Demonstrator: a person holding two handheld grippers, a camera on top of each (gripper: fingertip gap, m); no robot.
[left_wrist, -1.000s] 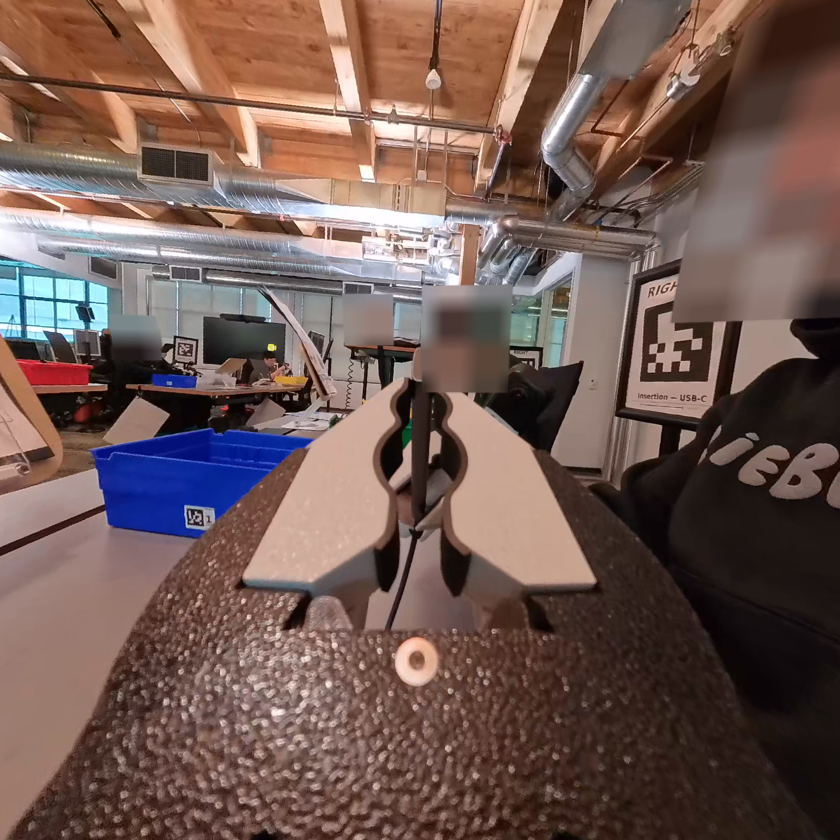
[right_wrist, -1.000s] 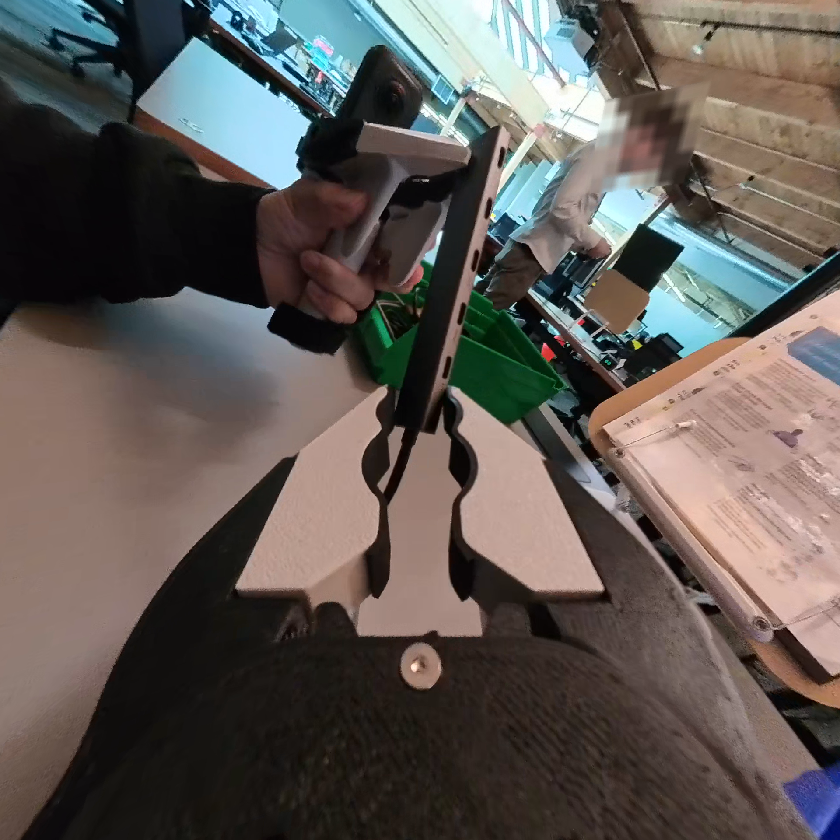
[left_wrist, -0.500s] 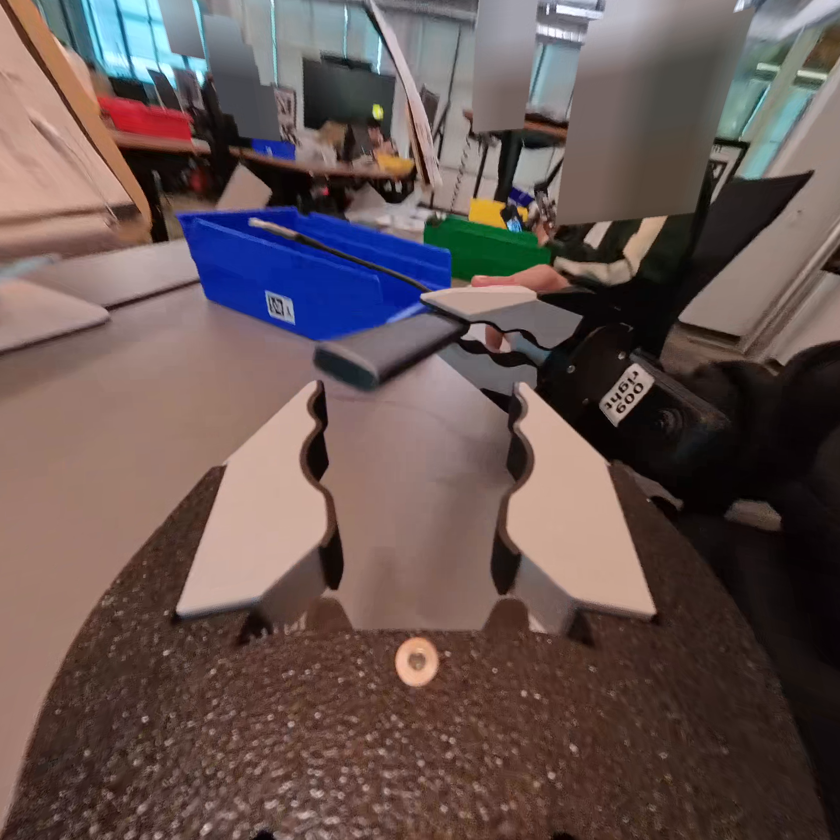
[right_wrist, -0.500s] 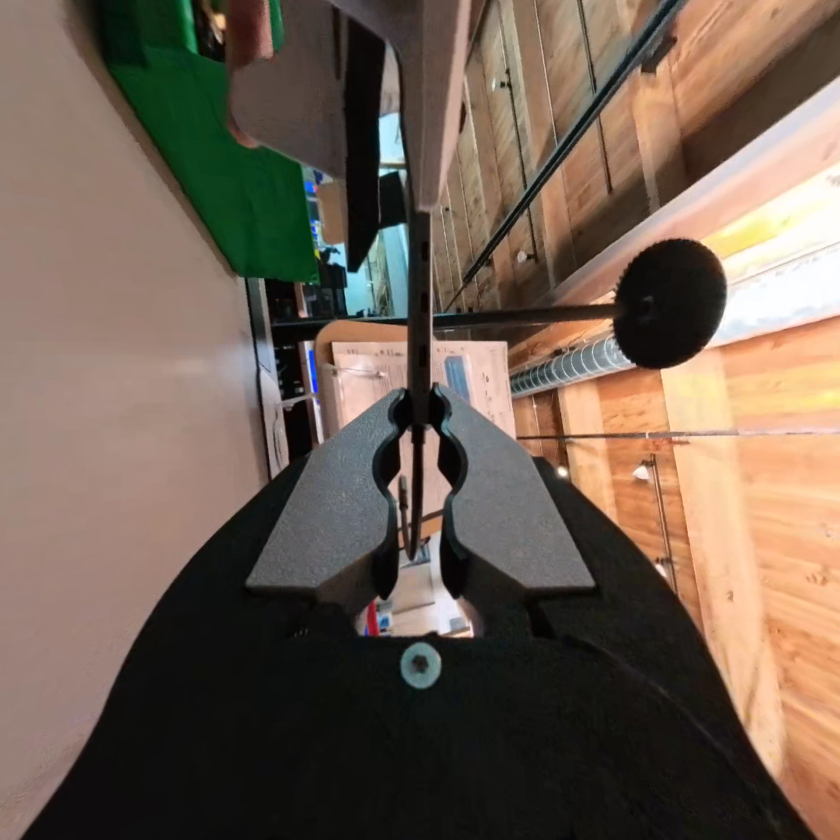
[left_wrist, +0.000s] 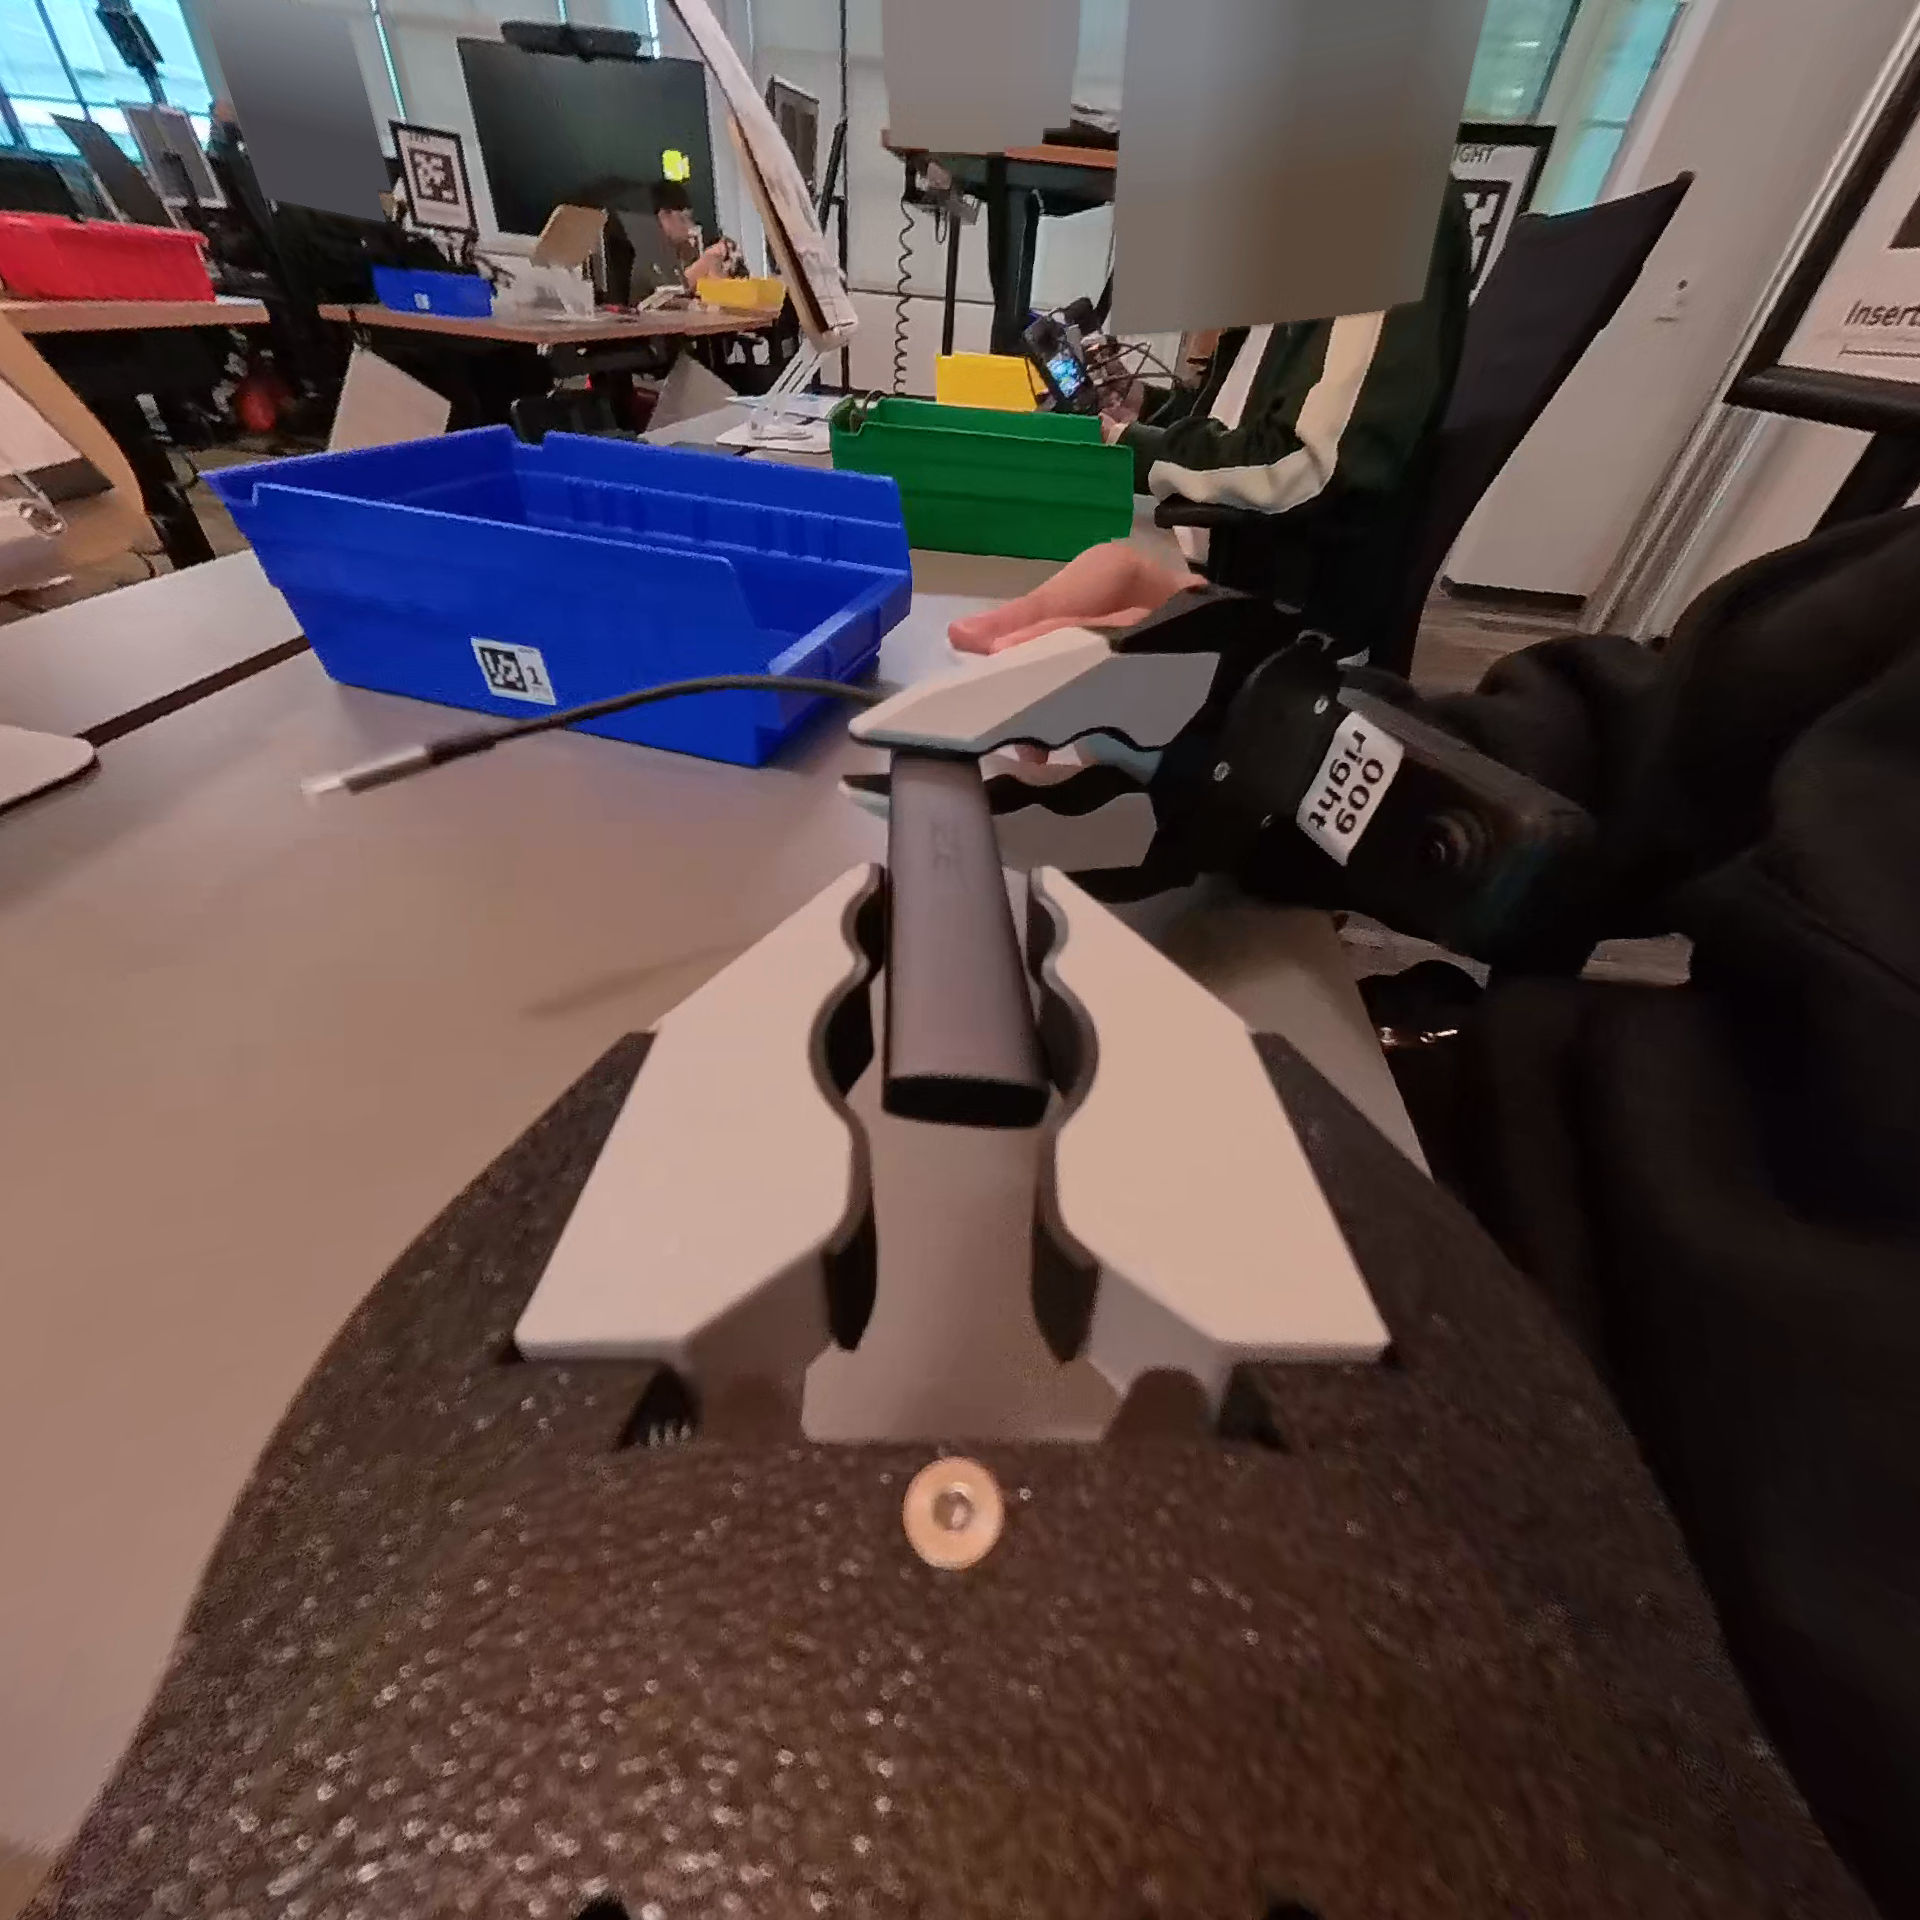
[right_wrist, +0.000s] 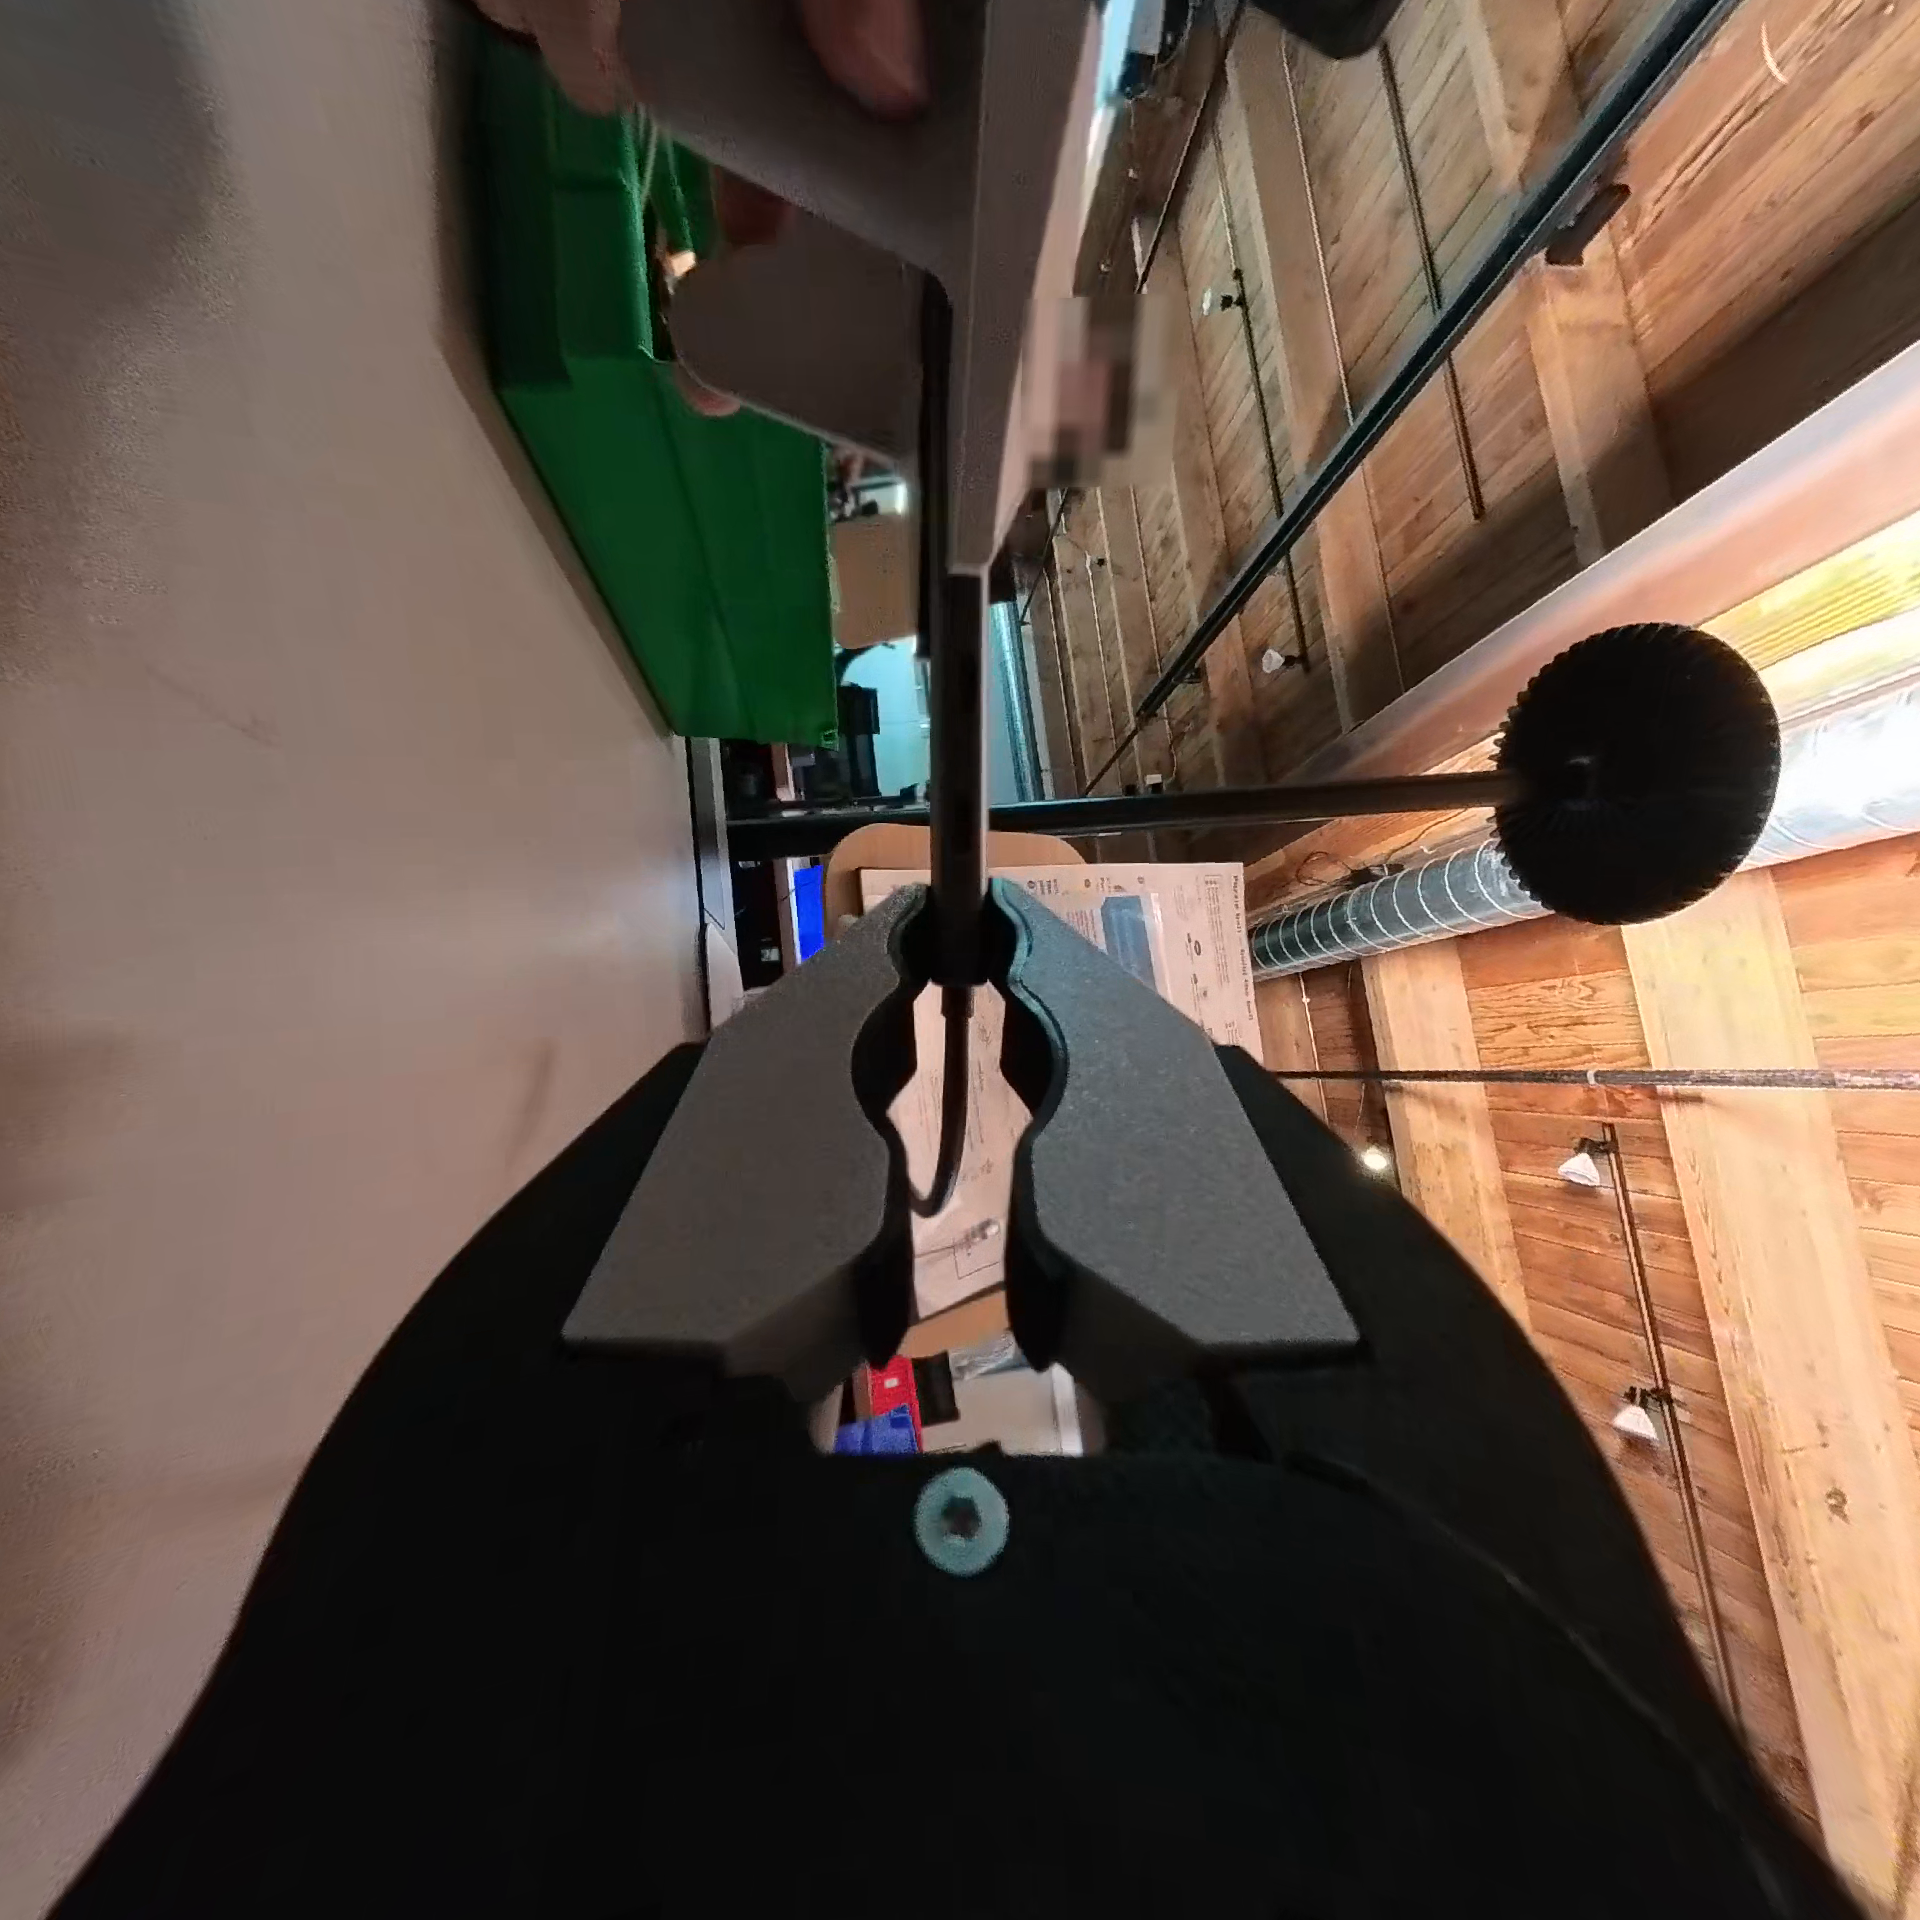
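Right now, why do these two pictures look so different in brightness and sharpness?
Left wrist view: evenly lit, wide-angle bending at the edges, slight smear on the table beside the left gripper. Right wrist view: rolled sideways, the right gripper dark against bright windows, top blurred.

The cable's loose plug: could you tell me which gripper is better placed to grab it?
Probably the left gripper: the plug sits on its left side, while the right gripper is shut on the dark adapter.

Right tool (right_wrist: 961, 935) clamped on thin dark hub (right_wrist: 956, 790); green bin (right_wrist: 665, 540) behind.
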